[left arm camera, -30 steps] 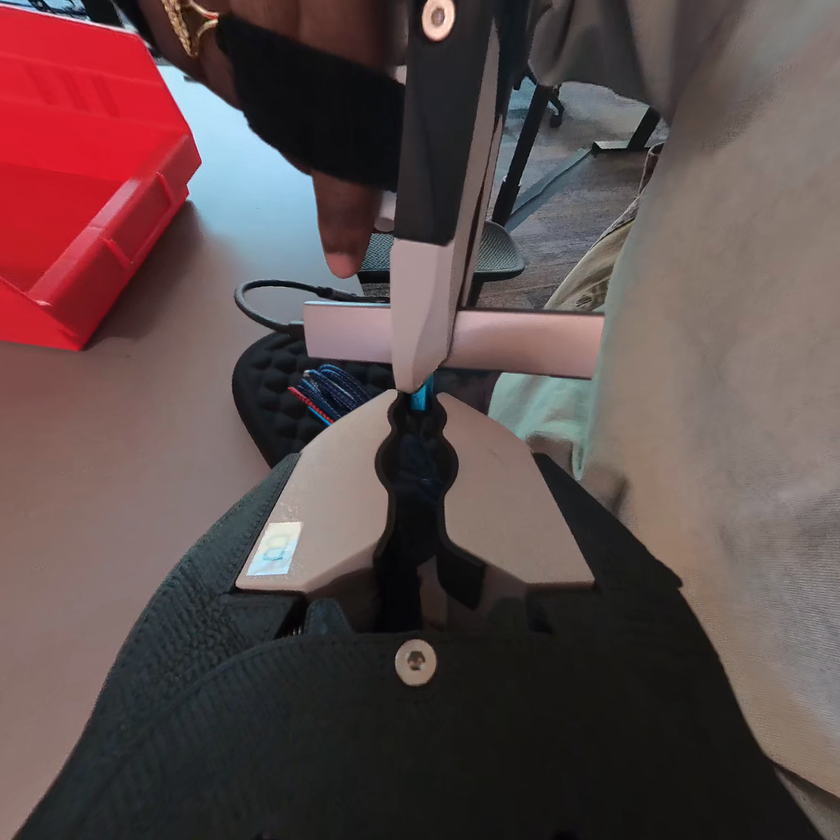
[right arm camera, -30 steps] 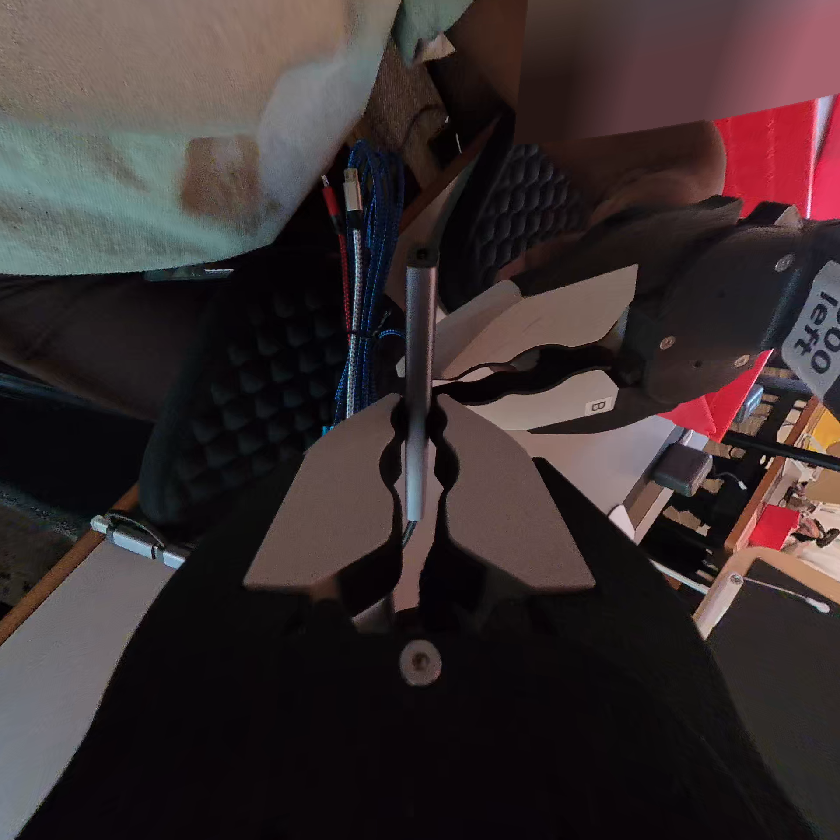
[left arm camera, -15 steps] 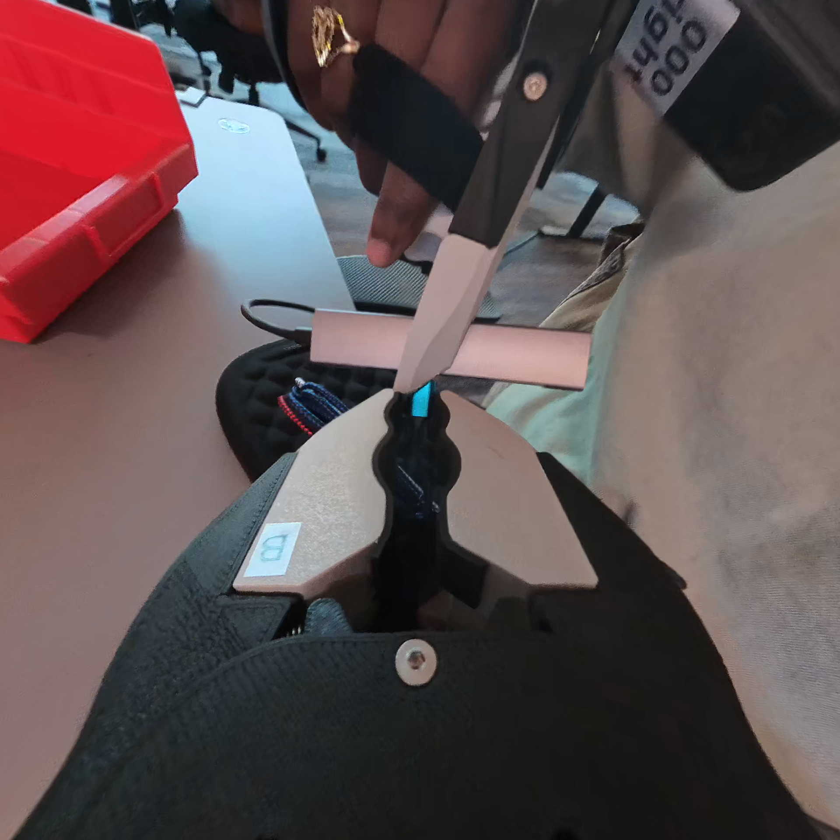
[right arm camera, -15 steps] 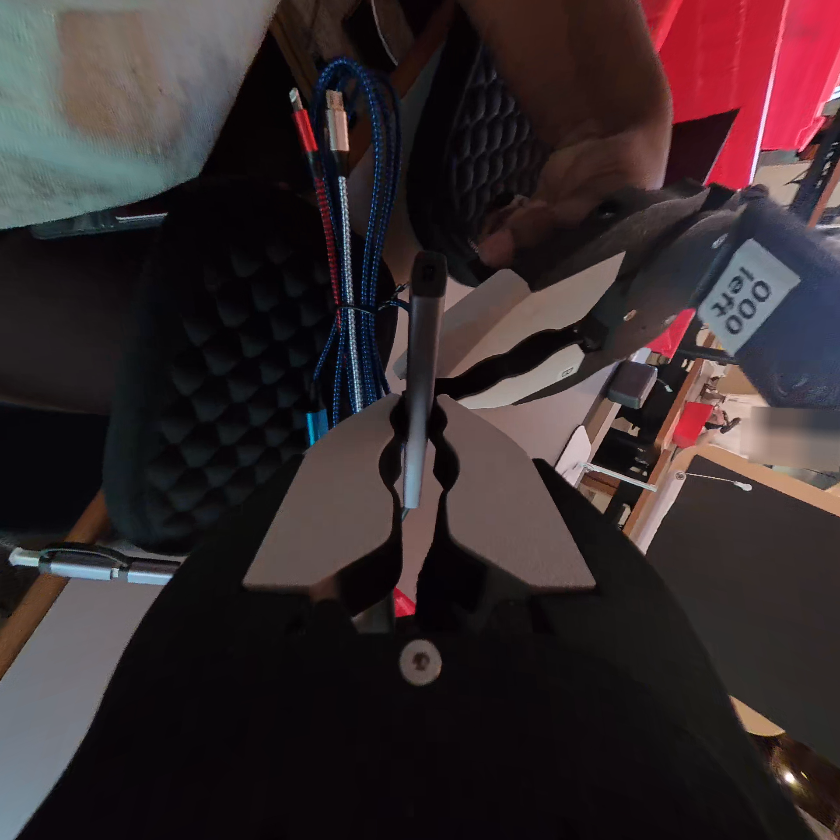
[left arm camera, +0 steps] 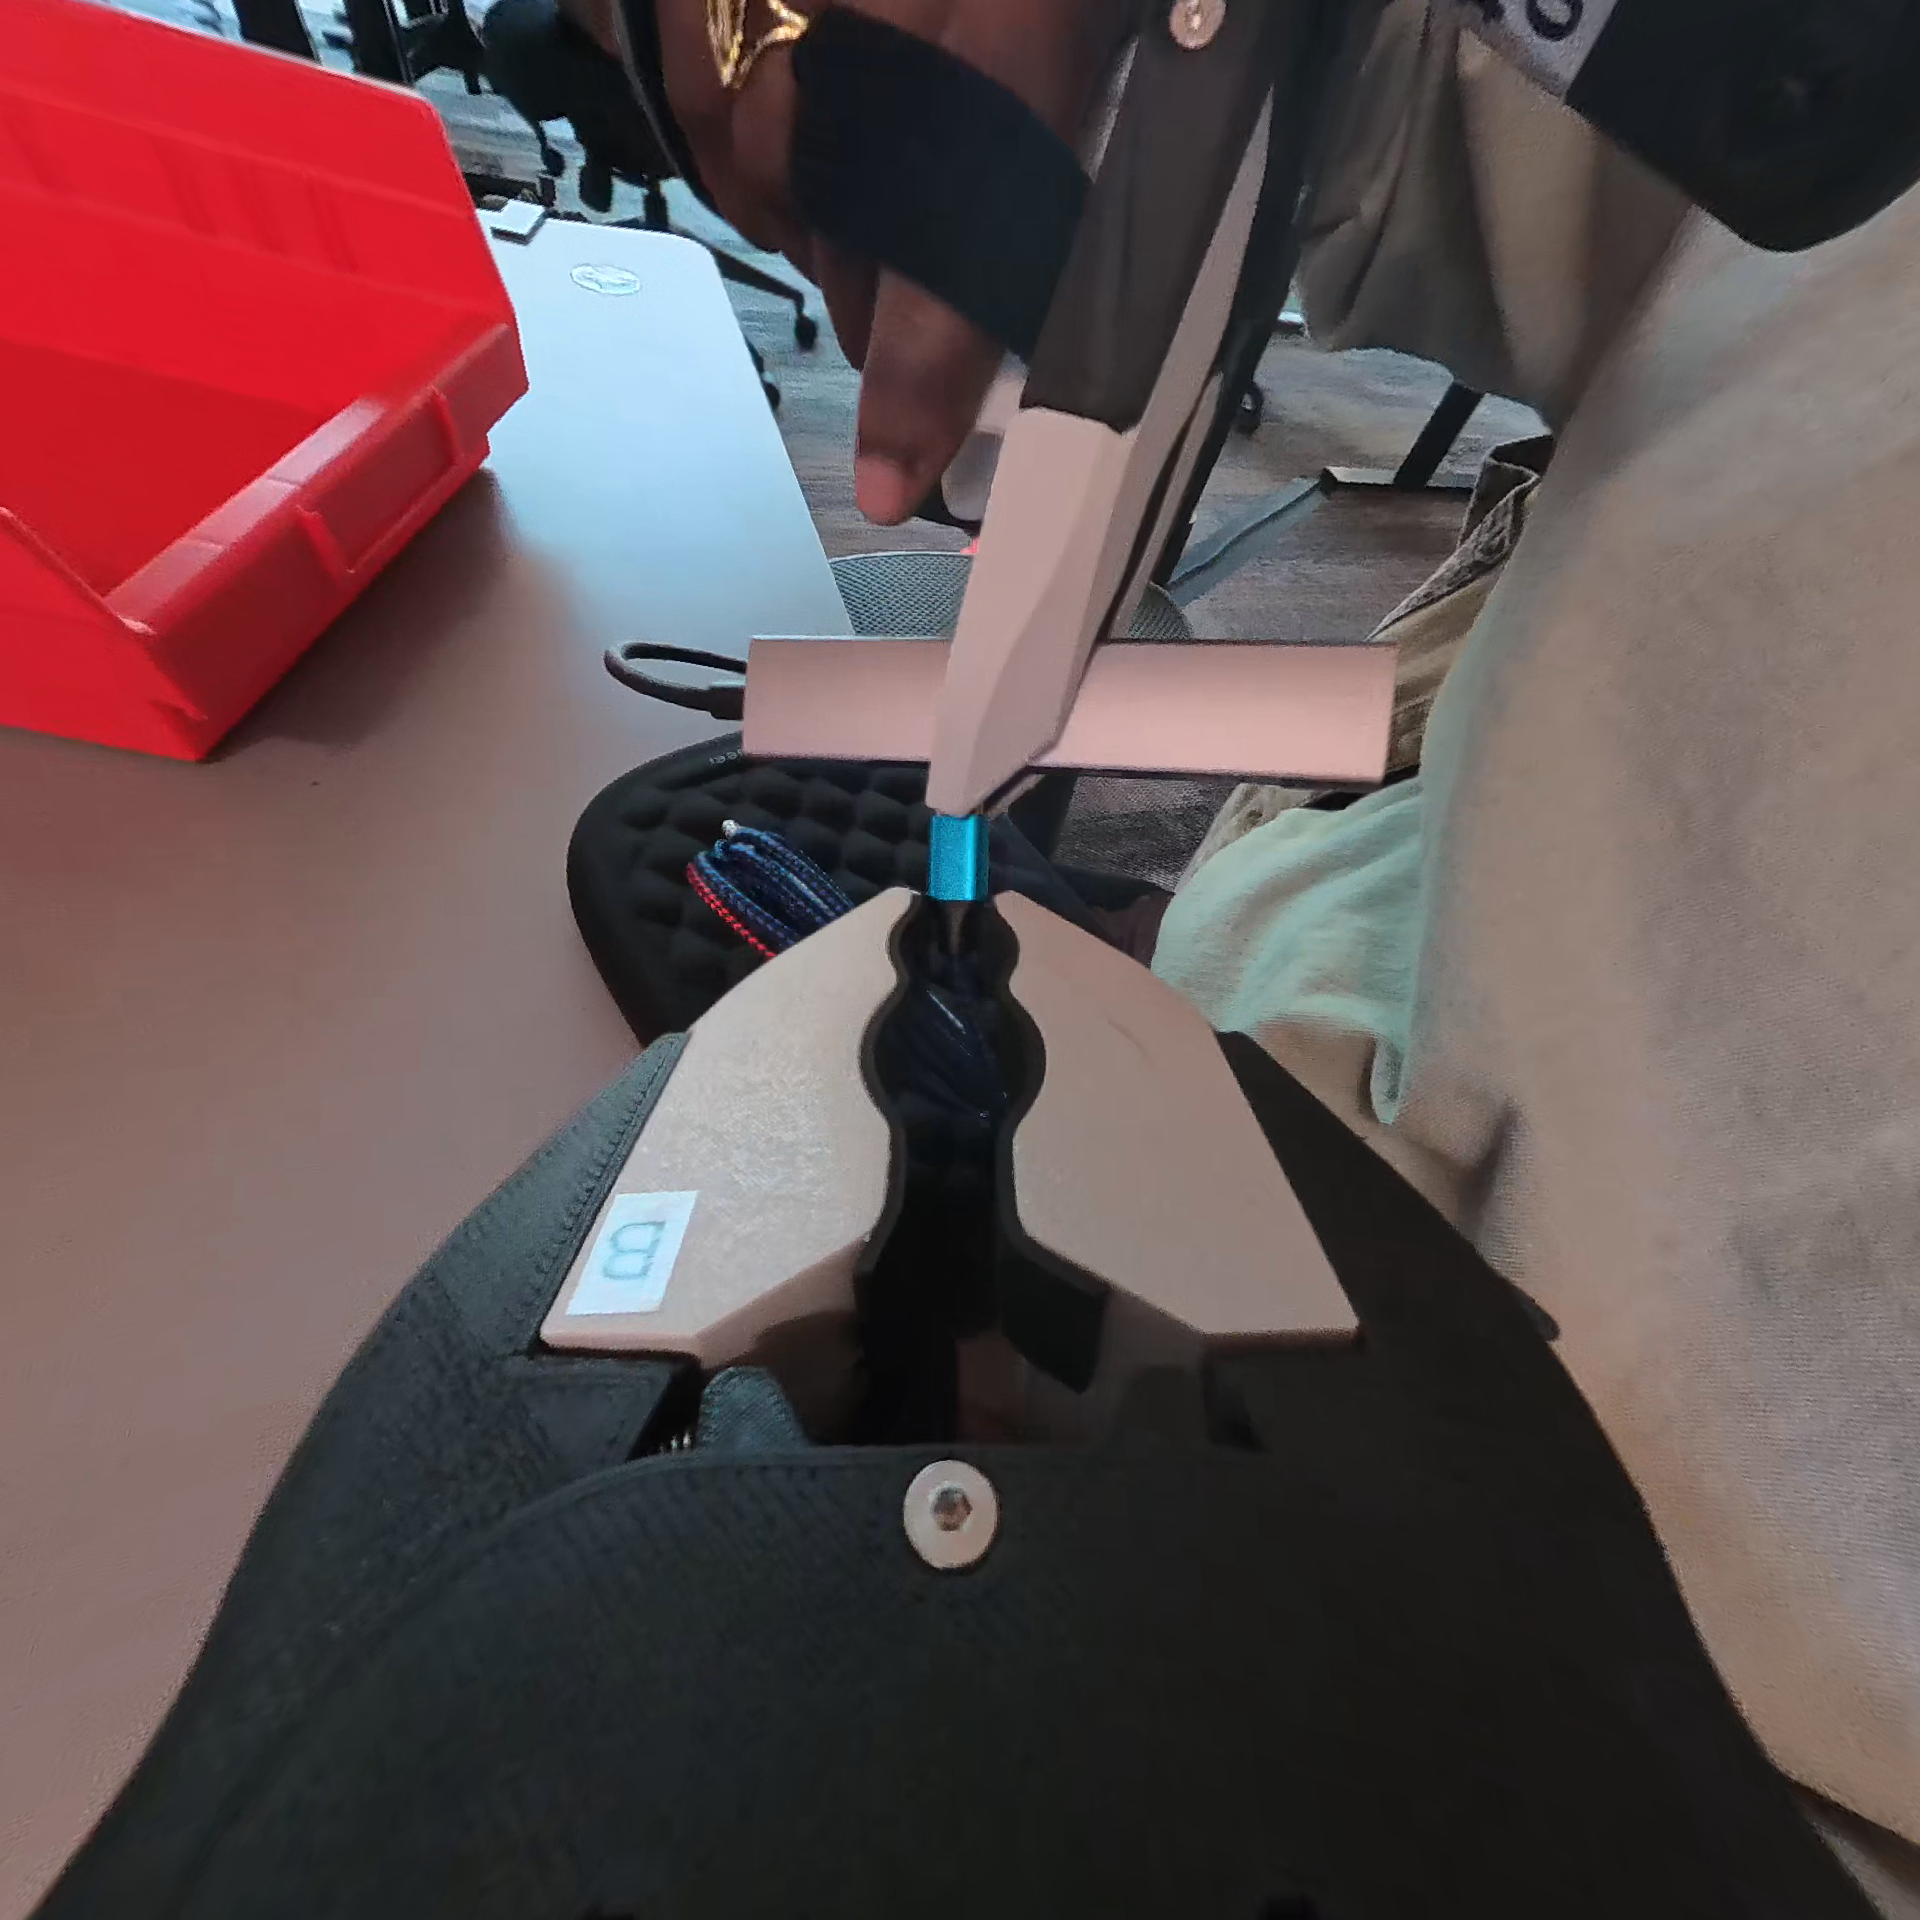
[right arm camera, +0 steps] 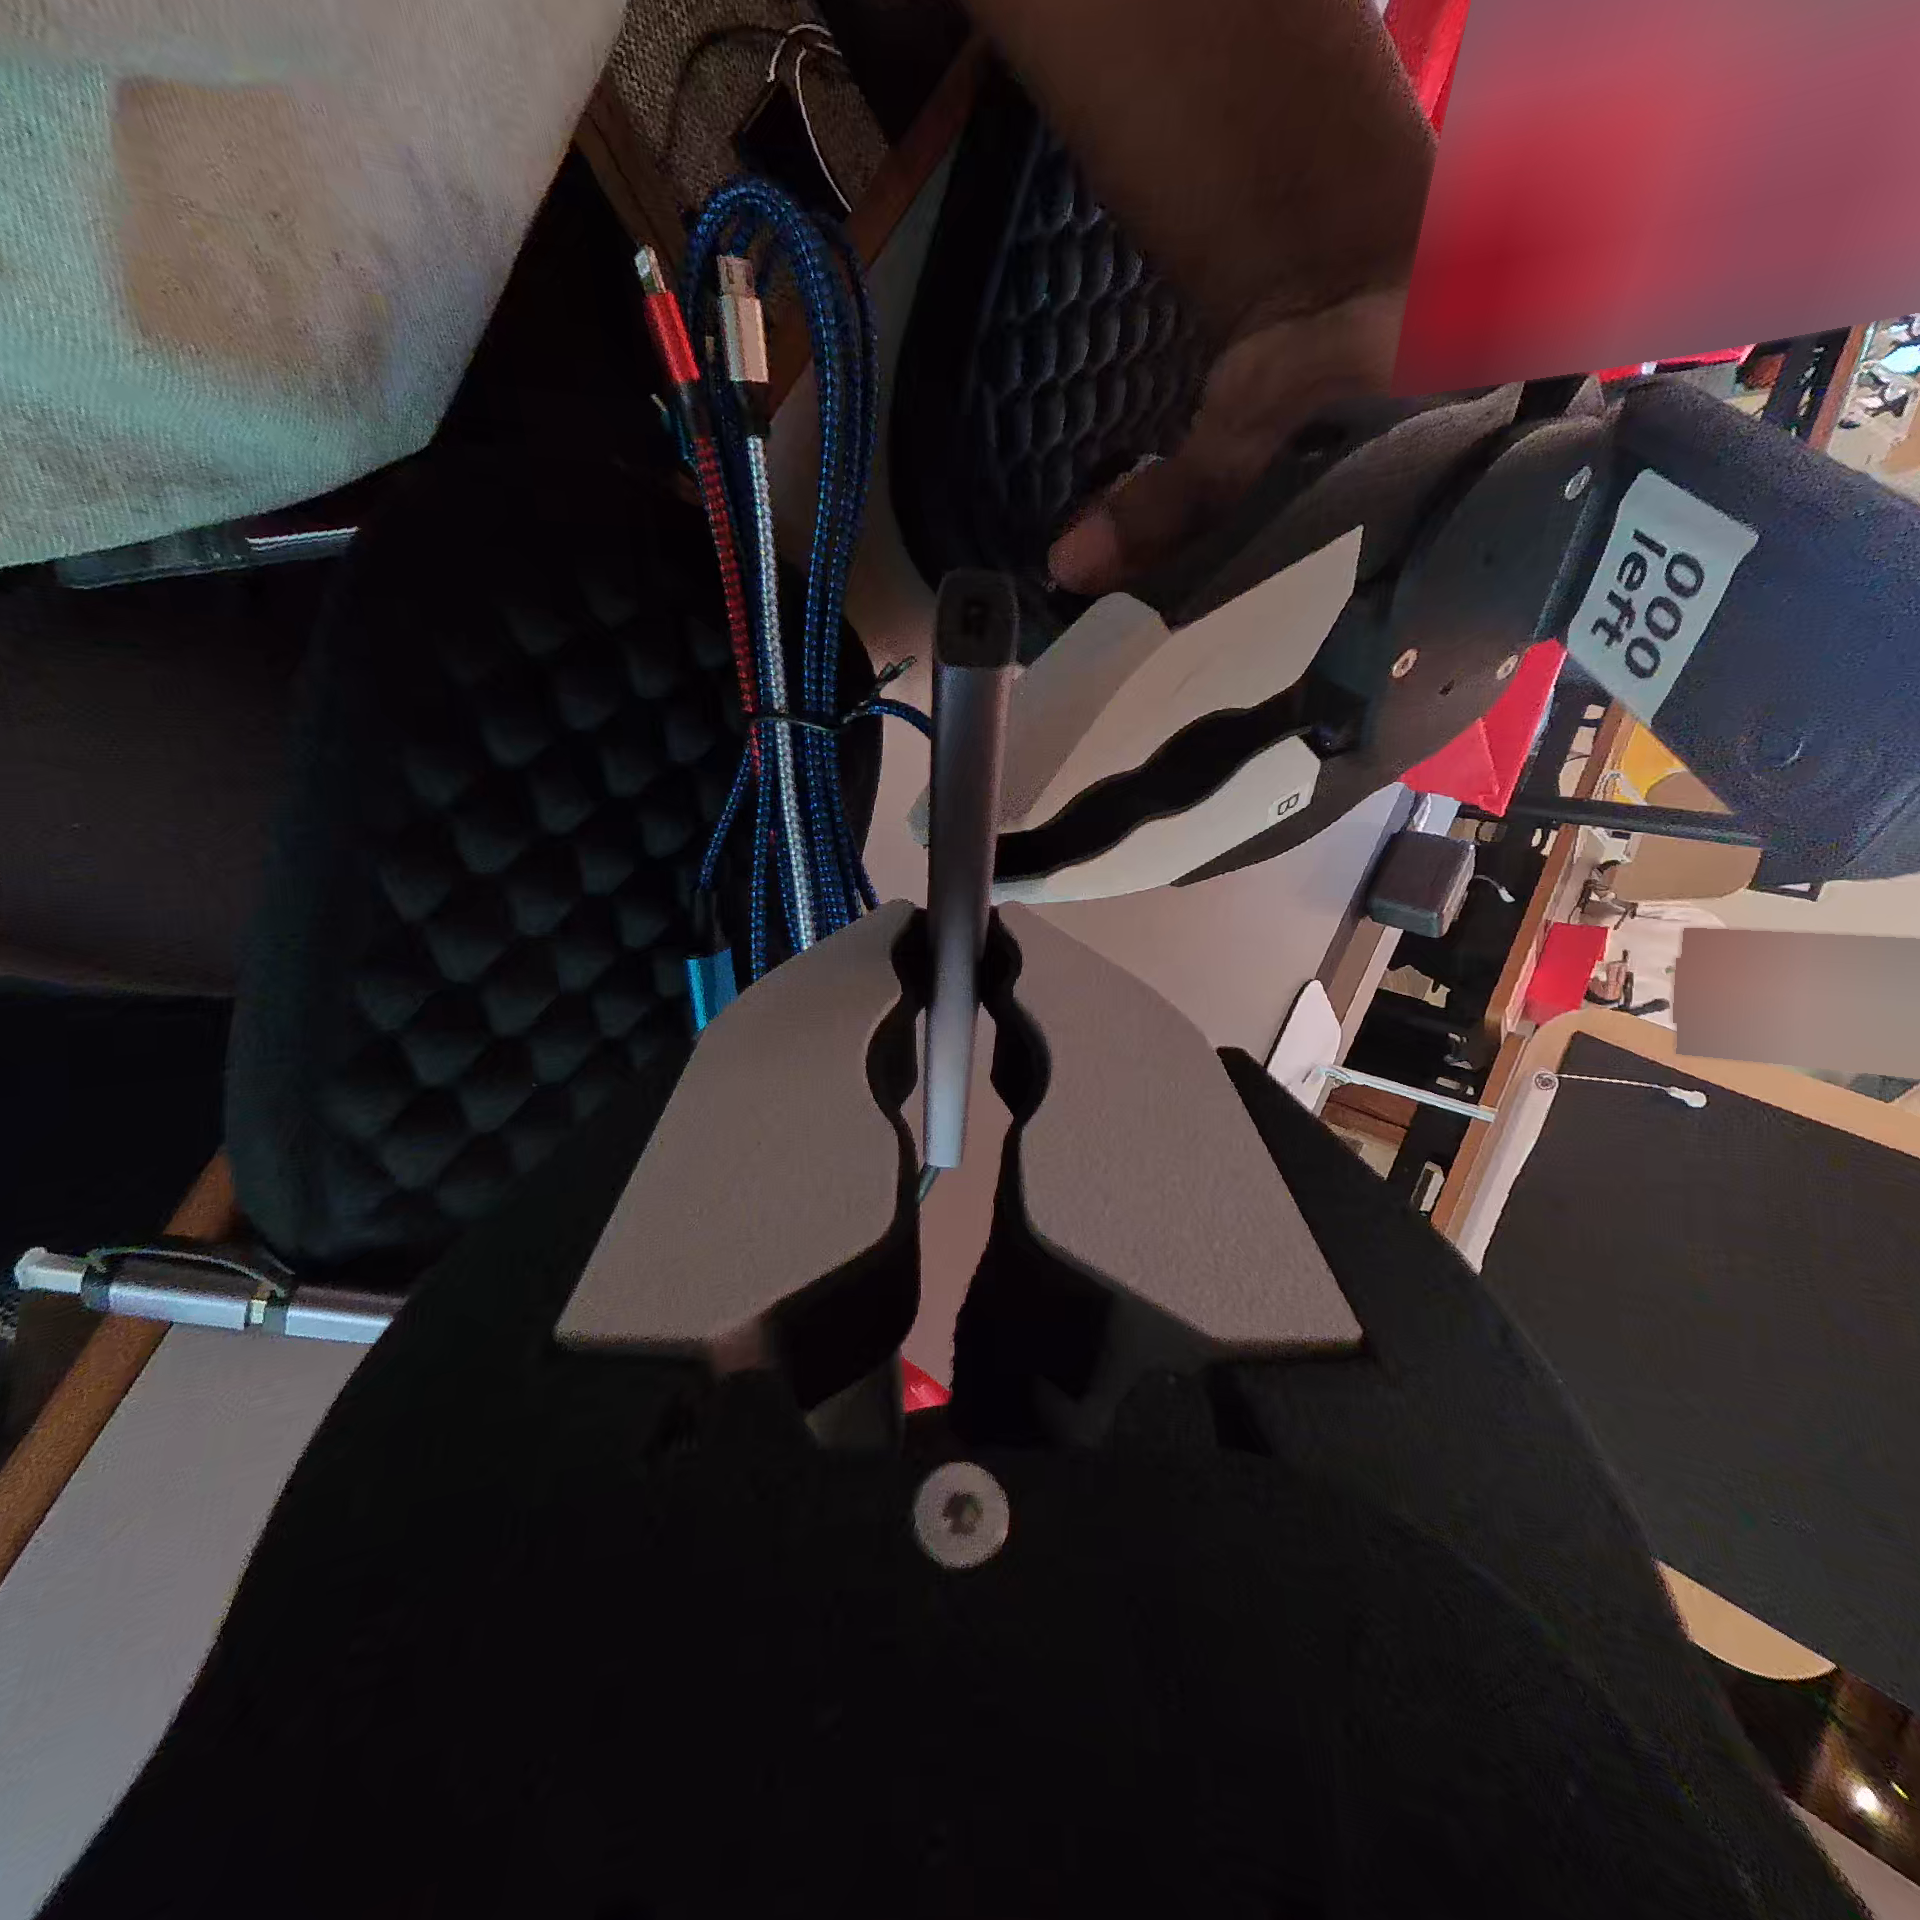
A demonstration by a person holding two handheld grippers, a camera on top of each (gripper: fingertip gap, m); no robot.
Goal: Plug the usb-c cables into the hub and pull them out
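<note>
In the left wrist view my left gripper (left arm camera: pixel 951 904) is shut on a dark blue braided cable. The cable's blue connector (left arm camera: pixel 956 857) sticks out past the tips, up to the lower edge of the grey hub (left arm camera: pixel 1226 712). My right gripper (left arm camera: pixel 971 800) comes down from above, shut on the hub, and holds it level in the air. Its fingertip hides where plug meets hub. In the right wrist view my right gripper (right arm camera: pixel 956 920) clamps the hub (right arm camera: pixel 966 790) edge-on. The left gripper (right arm camera: pixel 1023 854) reaches in from the right.
A tied cable bundle (right arm camera: pixel 779 623) with red and silver plugs lies on a black padded rest (left arm camera: pixel 665 883). A red bin (left arm camera: pixel 208 416) stands at the left on the brown table (left arm camera: pixel 260 1039). The person's torso (left arm camera: pixel 1662 935) is close on the right. Grey adapter plugs (right arm camera: pixel 187 1294) lie at the table edge. Less than 4 cm separates the two grippers' tips.
More of the blue connector now shows between my left gripper's tips and the hub. The right gripper has tilted and shifted slightly while still holding the hub.
</note>
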